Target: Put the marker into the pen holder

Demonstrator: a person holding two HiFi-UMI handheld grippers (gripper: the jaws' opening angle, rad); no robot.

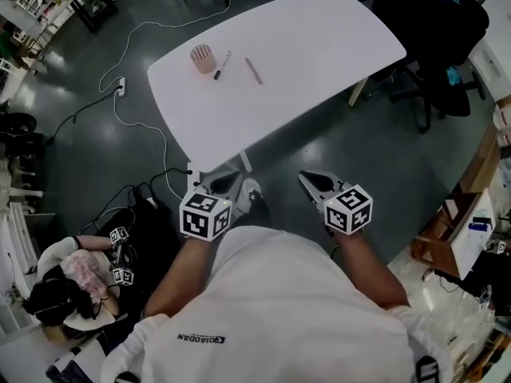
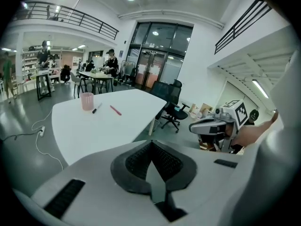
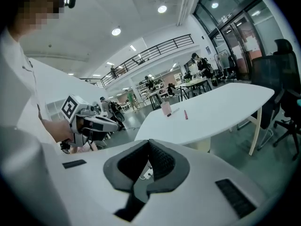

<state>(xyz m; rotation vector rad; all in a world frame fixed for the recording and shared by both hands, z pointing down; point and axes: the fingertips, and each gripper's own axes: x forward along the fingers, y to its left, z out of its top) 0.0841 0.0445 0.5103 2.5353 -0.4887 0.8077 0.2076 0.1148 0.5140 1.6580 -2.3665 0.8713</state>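
On the white table (image 1: 319, 46), well ahead of both grippers, the slim marker (image 1: 221, 65), part black and part white, lies flat just beside the ribbed pink pen holder (image 1: 203, 58), while the left gripper (image 2: 151, 144) and the right gripper (image 3: 149, 143) each have their jaws pressed together on nothing.

Count: 1 surface (image 1: 319, 46), 3 items on it: 1 holder (image 1: 203, 58), 1 marker (image 1: 221, 65), 1 pink pen (image 1: 254, 71). Tongs: 2, left tongs (image 1: 226, 183) and right tongs (image 1: 313, 182). Big cubes: 2, left cube (image 1: 205, 215), right cube (image 1: 349, 209). Small cubes (image 1: 118, 234) low left: 2. Black chair (image 1: 431, 22) beside the surface: 1. Power strip (image 1: 121, 86) on the floor: 1.
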